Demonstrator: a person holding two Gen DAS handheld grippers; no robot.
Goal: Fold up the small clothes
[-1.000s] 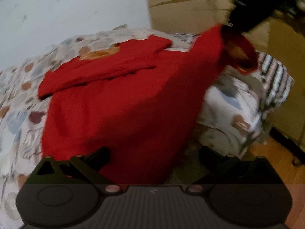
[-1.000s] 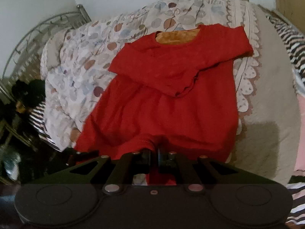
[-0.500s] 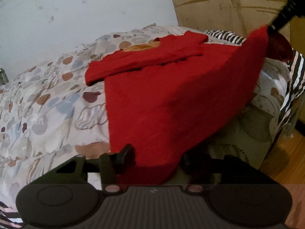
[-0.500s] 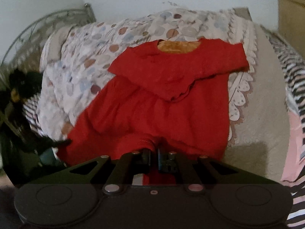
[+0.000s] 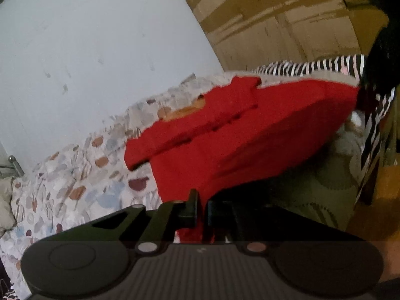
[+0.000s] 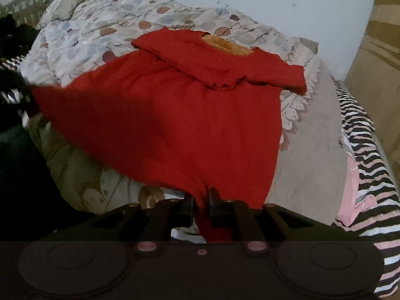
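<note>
Floral bedspread (image 6: 100, 32) under red garment (image 6: 175, 115), both grippers' jaws clamped on hem, right view shows neckline.

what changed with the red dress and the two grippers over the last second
The left gripper, open a second ago, has just closed on the red dress hem. The right gripper keeps its corner, jaws just eased slightly. The folded sleeves and the bedspread look unchanged.

Red dress (image 6: 175, 115), leaf-print quilt (image 6: 95, 37)

Left tool (image 5: 201, 206) pinches the red garment's (image 5: 240, 135) hem above the quilt (image 5: 75, 180).
</note>
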